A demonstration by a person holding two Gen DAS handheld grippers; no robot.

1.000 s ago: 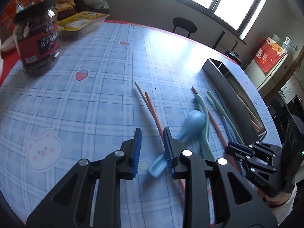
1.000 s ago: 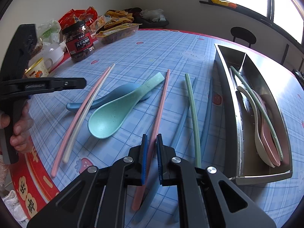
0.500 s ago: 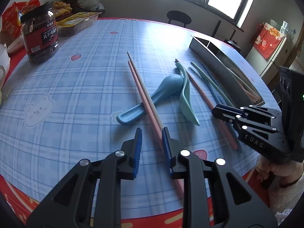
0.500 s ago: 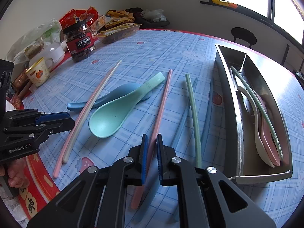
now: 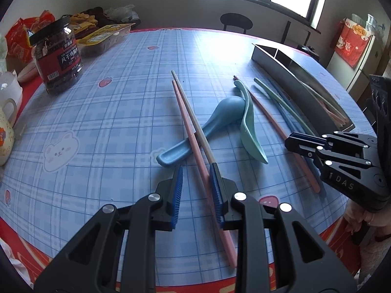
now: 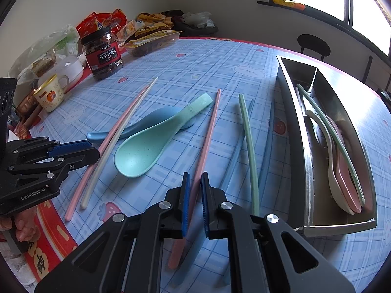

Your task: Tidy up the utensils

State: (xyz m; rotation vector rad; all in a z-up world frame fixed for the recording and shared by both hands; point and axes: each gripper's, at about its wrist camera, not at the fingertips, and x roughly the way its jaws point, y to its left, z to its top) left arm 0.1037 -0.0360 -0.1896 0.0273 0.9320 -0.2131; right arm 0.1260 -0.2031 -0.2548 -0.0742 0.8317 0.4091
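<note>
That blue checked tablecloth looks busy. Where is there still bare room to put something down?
The widest bare stretch lies between the jar and the pink and cream chopsticks, around the printed bear. The far side of the table, toward the window, is bare too. It is crowded between those chopsticks and the metal tray, where two spoons and more chopsticks lie close together.

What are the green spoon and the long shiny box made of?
The green spoon looks like matte plastic, maybe a wheat-straw blend: dull surface with tiny dark specks. The long box looks like stainless steel: grey, thin folded walls, soft reflections and small holes along one inner side. I cannot be certain of either from looks alone.
</note>
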